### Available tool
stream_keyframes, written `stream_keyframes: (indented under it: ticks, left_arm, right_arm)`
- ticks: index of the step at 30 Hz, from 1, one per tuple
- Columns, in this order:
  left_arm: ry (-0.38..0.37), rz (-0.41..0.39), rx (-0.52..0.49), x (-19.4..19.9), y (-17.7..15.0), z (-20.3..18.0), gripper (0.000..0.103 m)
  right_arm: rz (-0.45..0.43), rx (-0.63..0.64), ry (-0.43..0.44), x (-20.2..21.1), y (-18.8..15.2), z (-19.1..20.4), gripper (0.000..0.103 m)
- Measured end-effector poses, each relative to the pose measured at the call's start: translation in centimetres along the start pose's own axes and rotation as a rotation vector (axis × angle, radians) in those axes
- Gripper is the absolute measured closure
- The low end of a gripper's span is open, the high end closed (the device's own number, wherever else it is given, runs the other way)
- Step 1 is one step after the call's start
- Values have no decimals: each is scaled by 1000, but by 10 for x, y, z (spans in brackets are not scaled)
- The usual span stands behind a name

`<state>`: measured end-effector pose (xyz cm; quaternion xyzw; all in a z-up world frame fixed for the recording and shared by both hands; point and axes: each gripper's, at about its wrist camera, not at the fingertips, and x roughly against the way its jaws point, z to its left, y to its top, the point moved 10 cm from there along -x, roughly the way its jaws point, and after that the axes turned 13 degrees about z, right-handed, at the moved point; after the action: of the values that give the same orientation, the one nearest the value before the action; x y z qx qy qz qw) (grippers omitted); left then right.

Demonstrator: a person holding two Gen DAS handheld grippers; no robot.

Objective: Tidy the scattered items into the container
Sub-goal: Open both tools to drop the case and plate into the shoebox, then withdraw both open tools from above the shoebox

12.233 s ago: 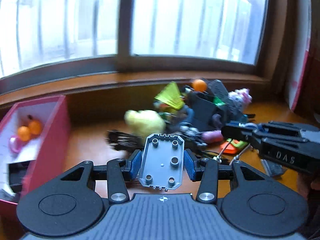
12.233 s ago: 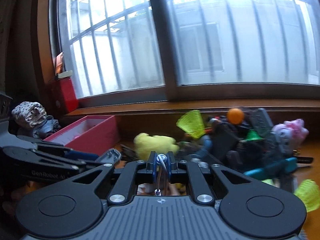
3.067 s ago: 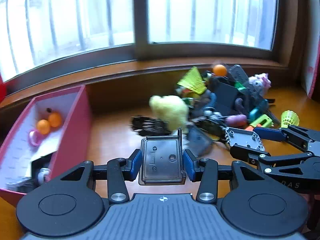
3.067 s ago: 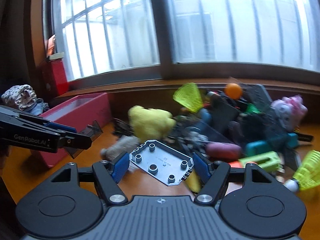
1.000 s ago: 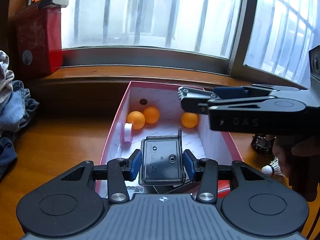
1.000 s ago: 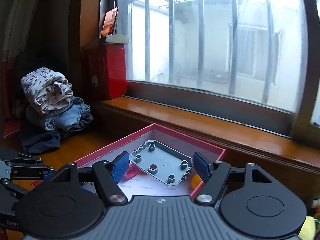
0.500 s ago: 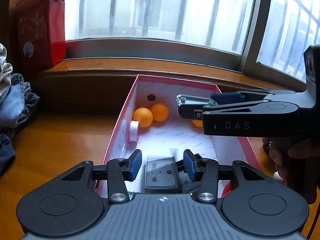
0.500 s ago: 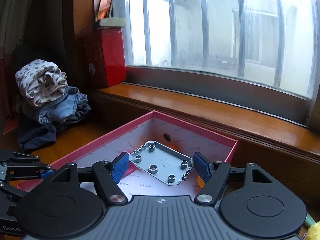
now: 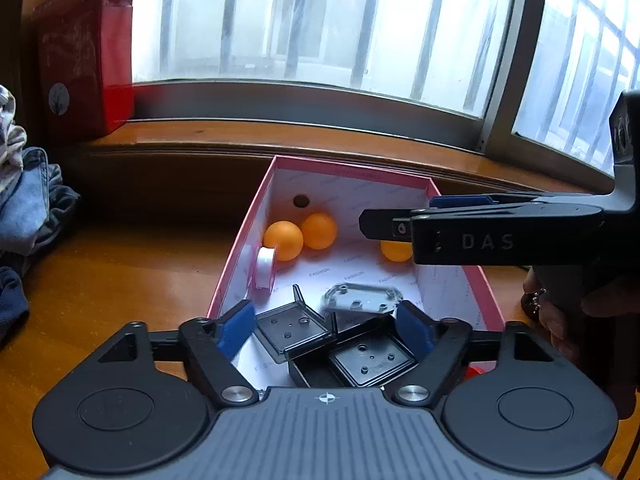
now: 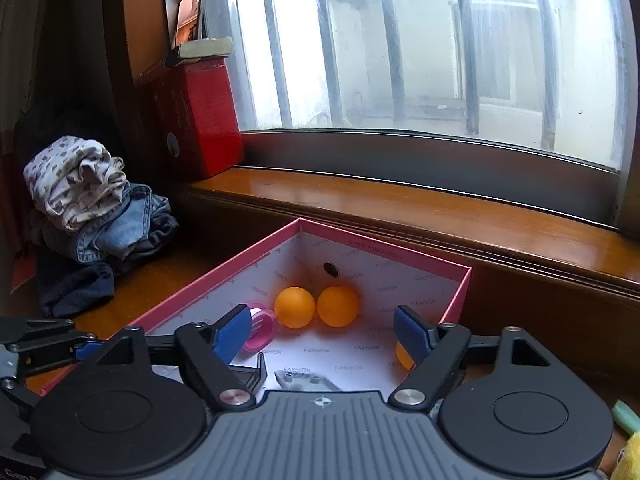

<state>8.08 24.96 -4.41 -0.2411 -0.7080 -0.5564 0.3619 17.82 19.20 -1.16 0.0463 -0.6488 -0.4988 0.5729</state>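
The pink box (image 9: 256,224) with a white printed lining stands on the wooden table below the window. My left gripper (image 9: 326,330) is open over its near end, nothing between the fingers. Beneath it lie two dark plastic cases (image 9: 294,330) and the grey studded plate (image 9: 362,300). My right gripper (image 10: 322,338) is also open above the box (image 10: 224,270); the grey plate (image 10: 306,382) shows just past its body. Orange balls (image 9: 284,240) (image 10: 296,306) and a pink-and-white ring (image 10: 260,330) rest at the far end. From the left wrist view, the right gripper (image 9: 384,226) reaches in from the right.
A red box (image 10: 196,120) stands on the window sill at the left. Folded clothes (image 10: 92,208) are piled on the table left of the pink box. A hand (image 9: 560,320) holds the right gripper. A yellow plush edge (image 10: 628,460) shows at the bottom right.
Both grippers opened. The dark case dropped from my left gripper into the box, and the grey plate fell from my right gripper onto the box floor.
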Motion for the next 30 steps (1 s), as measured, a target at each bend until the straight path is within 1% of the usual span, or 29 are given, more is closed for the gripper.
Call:
stream_keyframes:
  ticks: [2, 4, 7, 10, 12, 15, 18, 20, 23, 27, 30]
  left_arm:
    - [0, -5, -1, 3, 0, -1, 12]
    - [1, -11, 2, 7, 1, -1, 9]
    - [-1, -13, 17, 14, 2, 0, 4]
    - [-13, -8, 37, 21, 1, 1, 0]
    - [-2, 2, 39, 25, -2, 1, 0]
    - [29, 19, 38, 31, -6, 1, 0]
    - [46, 44, 33, 34, -15, -1, 0]
    - [54, 66, 25, 35, -21, -4, 0]
    - [65, 91, 10, 37, -32, -10, 0]
    - [67, 96, 12, 42, -39, -11, 0]
    - [101, 89, -6, 47, -41, -12, 0]
  right_arm:
    - [-1, -6, -2, 7, 1, 1, 18]
    - [-1, -12, -8, 15, 2, 2, 17]
    - [21, -38, -19, 30, -1, 4, 10]
    - [53, -83, 2, 44, -8, 7, 6]
    - [76, -115, 28, 53, -14, 10, 2]
    - [116, -152, 49, 65, -26, 15, 1]
    - [155, -174, 9, 77, -45, 18, 1]
    - [163, -201, -21, 85, -59, 18, 1]
    - [178, -214, -30, 97, -77, 20, 0]
    - [206, -214, -58, 106, -92, 19, 0]
    - [226, -207, -64, 108, -101, 20, 0]
